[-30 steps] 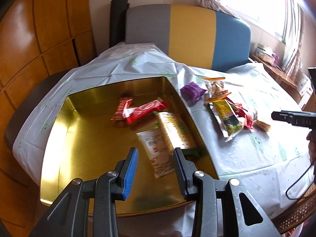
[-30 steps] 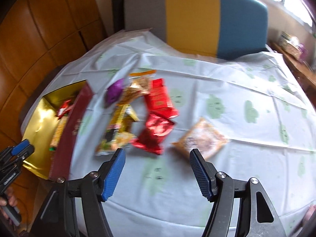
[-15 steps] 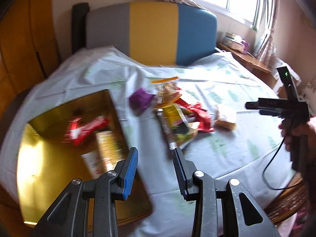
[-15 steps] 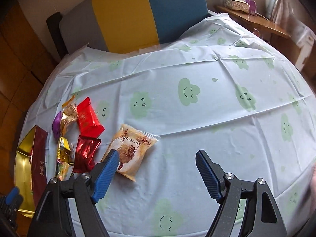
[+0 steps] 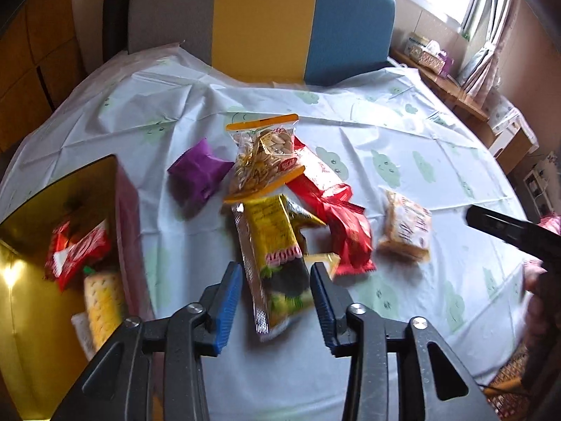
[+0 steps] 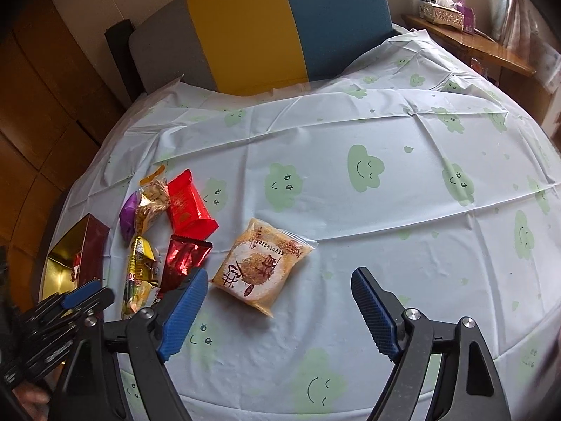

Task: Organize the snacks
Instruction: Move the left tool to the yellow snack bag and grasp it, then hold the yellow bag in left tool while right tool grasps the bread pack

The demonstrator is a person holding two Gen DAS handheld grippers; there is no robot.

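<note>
My left gripper (image 5: 276,289) is open, its fingers on either side of the near end of a long yellow-green snack packet (image 5: 277,263) lying on the tablecloth. Behind it lie a seed bag (image 5: 266,156), a purple packet (image 5: 198,172), red packets (image 5: 329,196) and a tan rice-cake packet (image 5: 405,229). The gold tin box (image 5: 42,315) at the left holds a red bar (image 5: 75,251) and a cracker packet (image 5: 103,301). My right gripper (image 6: 277,310) is open and empty, just in front of the tan rice-cake packet (image 6: 263,266).
A grey, yellow and blue chair back (image 5: 259,21) stands behind the round table (image 6: 385,140). A wooden sideboard with a tissue box (image 6: 445,8) runs along the right wall. The table edge is close in front of both grippers.
My left gripper swung right from over the gold tin to the snack pile and now straddles the yellow-green packet. My right gripper shifted right, then settled before the tan packet.
</note>
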